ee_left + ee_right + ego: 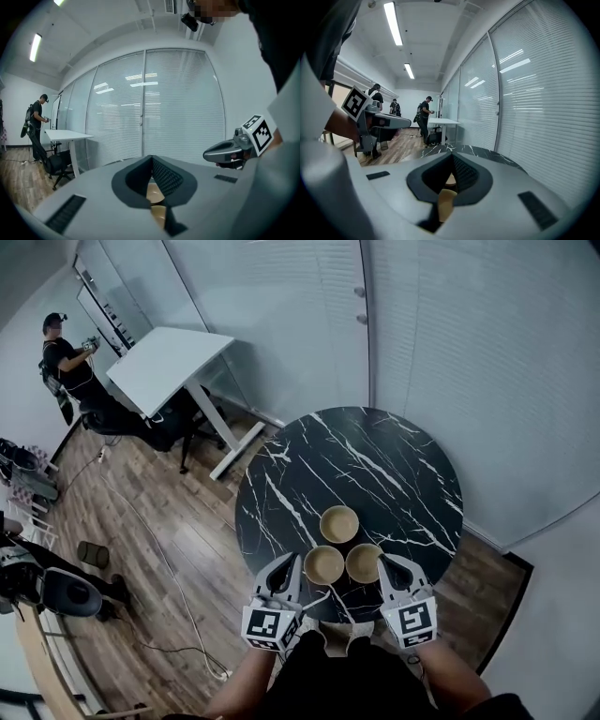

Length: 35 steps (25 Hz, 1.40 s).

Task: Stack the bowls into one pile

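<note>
Three tan bowls stand apart on the near half of a round black marble table (375,456): one farther out (338,523), one near left (323,564) and one near right (364,562). My left gripper (288,562) sits just left of the near-left bowl, its jaws shut and empty. My right gripper (387,562) sits just right of the near-right bowl, also shut and empty. In the left gripper view the fingertips meet (152,158), and a bowl (155,191) shows below them. The right gripper view shows the same closed jaws (453,155) over a bowl (446,199).
A white desk (169,362) and a dark office chair (178,423) stand beyond the table on the wood floor. A person (61,357) stands at the far left. A glass wall with blinds (422,324) runs behind the table. A cable (178,587) trails across the floor.
</note>
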Tool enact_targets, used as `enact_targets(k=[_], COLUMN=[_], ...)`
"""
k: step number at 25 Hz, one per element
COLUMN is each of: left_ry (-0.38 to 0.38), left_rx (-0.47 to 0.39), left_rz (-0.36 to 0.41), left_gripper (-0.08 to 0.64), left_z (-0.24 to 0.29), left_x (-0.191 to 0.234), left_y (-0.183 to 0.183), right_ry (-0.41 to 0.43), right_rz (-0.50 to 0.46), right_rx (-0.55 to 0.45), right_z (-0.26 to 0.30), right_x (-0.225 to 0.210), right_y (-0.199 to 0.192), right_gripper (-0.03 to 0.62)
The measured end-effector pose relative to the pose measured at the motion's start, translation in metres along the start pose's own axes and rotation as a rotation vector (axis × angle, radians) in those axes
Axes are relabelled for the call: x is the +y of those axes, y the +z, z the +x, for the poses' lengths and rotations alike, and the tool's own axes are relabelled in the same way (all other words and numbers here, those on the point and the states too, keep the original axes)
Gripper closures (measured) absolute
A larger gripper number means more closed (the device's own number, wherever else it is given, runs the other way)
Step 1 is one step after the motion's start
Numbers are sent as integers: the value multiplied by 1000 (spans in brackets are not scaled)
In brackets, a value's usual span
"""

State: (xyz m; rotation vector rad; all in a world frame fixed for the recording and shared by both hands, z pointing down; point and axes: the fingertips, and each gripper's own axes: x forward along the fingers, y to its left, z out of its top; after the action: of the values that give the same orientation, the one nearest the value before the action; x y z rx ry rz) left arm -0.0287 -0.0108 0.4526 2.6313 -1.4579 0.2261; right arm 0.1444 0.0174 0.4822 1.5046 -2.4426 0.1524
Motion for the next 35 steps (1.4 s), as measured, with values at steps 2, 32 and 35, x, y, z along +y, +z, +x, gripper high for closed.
enact_targets(k=[2,32,35], left_ry=[-16,-92,-89], left_rx=[17,166,174], left_rz=[-5,-34,-40], left_gripper=[546,546,546], left_z=[6,23,23], left_x=[4,33,34], left_y=[-7,-64,-65], right_ry=[-19,-161,-149], right_rz=[9,484,511], right_rx=[11,601,639], right_z=[8,67,69], right_x=[-2,-32,-29], right_y=[-8,-206,-213], right_gripper=[582,420,419])
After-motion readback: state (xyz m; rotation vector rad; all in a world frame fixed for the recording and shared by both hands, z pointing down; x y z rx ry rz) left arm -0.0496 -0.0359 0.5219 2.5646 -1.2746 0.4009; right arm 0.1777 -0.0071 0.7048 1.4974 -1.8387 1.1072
